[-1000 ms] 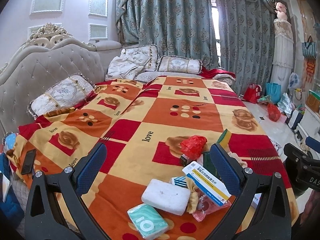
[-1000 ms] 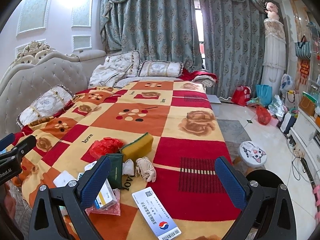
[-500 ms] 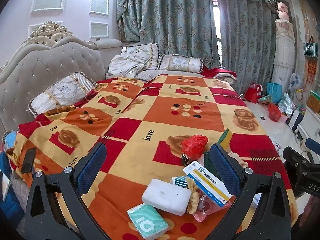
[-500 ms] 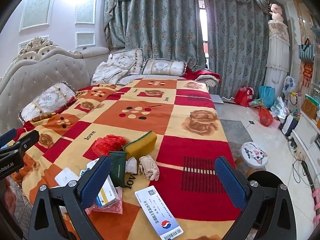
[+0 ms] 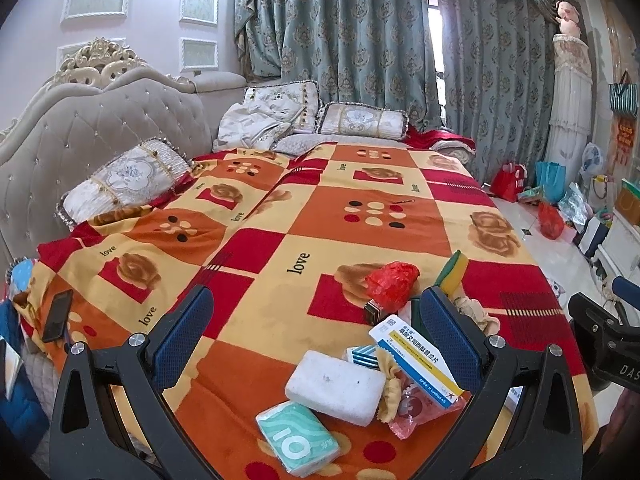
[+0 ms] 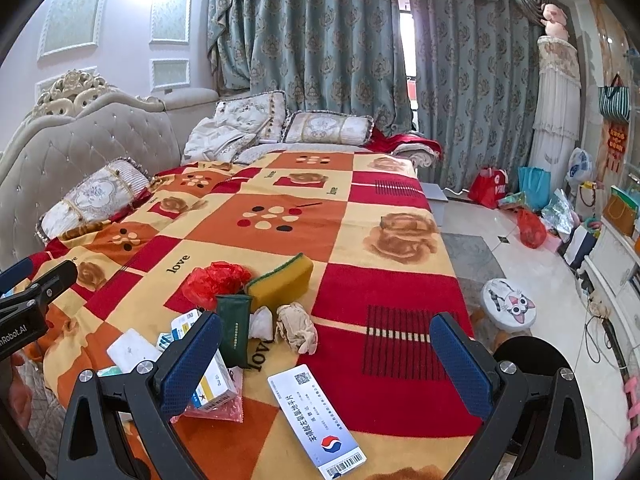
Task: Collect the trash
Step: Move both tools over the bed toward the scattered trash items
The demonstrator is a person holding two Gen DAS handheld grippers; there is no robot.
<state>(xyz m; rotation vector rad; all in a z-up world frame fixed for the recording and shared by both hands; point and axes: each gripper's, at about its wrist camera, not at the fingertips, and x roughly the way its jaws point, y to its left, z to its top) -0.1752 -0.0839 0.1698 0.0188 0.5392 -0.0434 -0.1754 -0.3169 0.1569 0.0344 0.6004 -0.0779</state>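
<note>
Several pieces of trash are lying clustered on the patterned blanket (image 5: 280, 248) at the near end of the bed, and I am holding both tongs over them, released and empty.

- Left gripper (image 5: 316, 336): jaws spread wide, nothing between them. White foam block (image 5: 335, 387) sitting at about 6 o'clock from its midpoint; teal tissue pack (image 5: 297, 443) just beyond it at 6–7 o'clock; blue-and-white medicine box (image 5: 416, 359) at 4 o'clock, resting on a pink wrapper (image 5: 416, 412).
- Right gripper (image 6: 326, 354): jaws equally wide. Long white carton (image 6: 316, 416) lying flat at 6 o'clock; crumpled beige rag (image 6: 297, 327) at 11 o'clock; dark green pouch (image 6: 234, 330) at 9 o'clock; yellow sponge (image 6: 280, 282) and red plastic bag (image 6: 214, 280) farther off at 11 o'clock.
- No bin is showing in either view.

Handling note: I am judging this as the approach to a first pick. I am favouring the foam block for the left, closing across its short side, and the rag for the right. The flat carton is needing an edge lift, so I am leaving it.
</note>
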